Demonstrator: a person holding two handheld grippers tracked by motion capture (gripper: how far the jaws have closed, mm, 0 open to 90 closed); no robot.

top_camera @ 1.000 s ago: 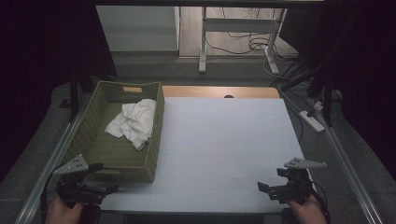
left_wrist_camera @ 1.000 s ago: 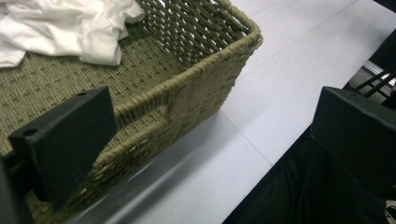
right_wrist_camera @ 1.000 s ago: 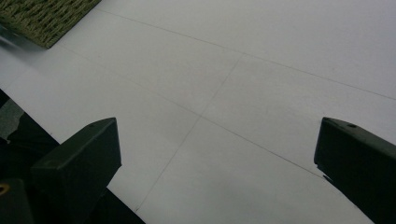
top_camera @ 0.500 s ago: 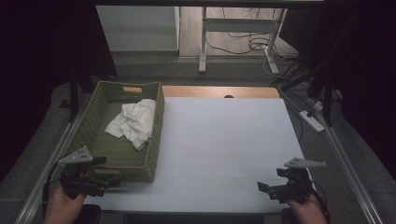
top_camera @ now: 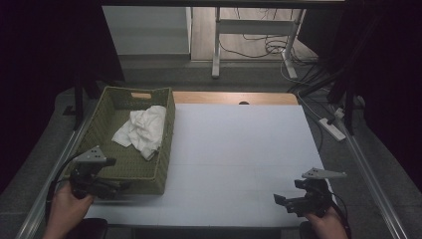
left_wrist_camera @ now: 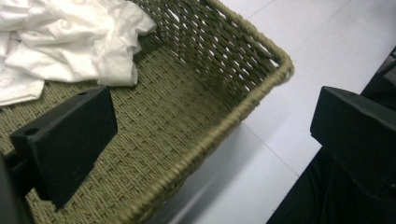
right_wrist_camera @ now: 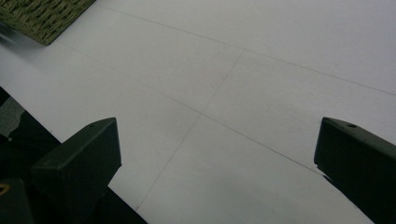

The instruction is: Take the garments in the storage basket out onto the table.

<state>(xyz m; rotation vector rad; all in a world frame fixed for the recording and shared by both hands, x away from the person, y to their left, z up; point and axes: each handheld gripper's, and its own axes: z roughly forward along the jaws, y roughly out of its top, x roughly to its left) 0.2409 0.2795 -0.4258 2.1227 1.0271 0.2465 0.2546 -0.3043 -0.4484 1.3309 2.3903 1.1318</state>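
A: Two grippers are in our hands at the near edge of the white worktop (top_camera: 239, 149). How do we hold them?

B: Our left gripper (top_camera: 107, 188) hovers over the near corner of the green woven basket (top_camera: 166, 124), fingers (left_wrist_camera: 70, 135) spread wide with nothing between them. Our right gripper (top_camera: 286, 201) sits well apart above bare worktop, fingers (right_wrist_camera: 79, 163) likewise spread.

A: And the cloth?

B: The crumpled white cloth (top_camera: 142, 130) lies inside the basket, toward its far half, untouched.

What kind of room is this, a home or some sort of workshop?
Probably a lab or test room, not a home: a bare white table edged by metal rails, dark curtains around it, and cables and a power strip on the floor behind. A person holds tongs near a basket.
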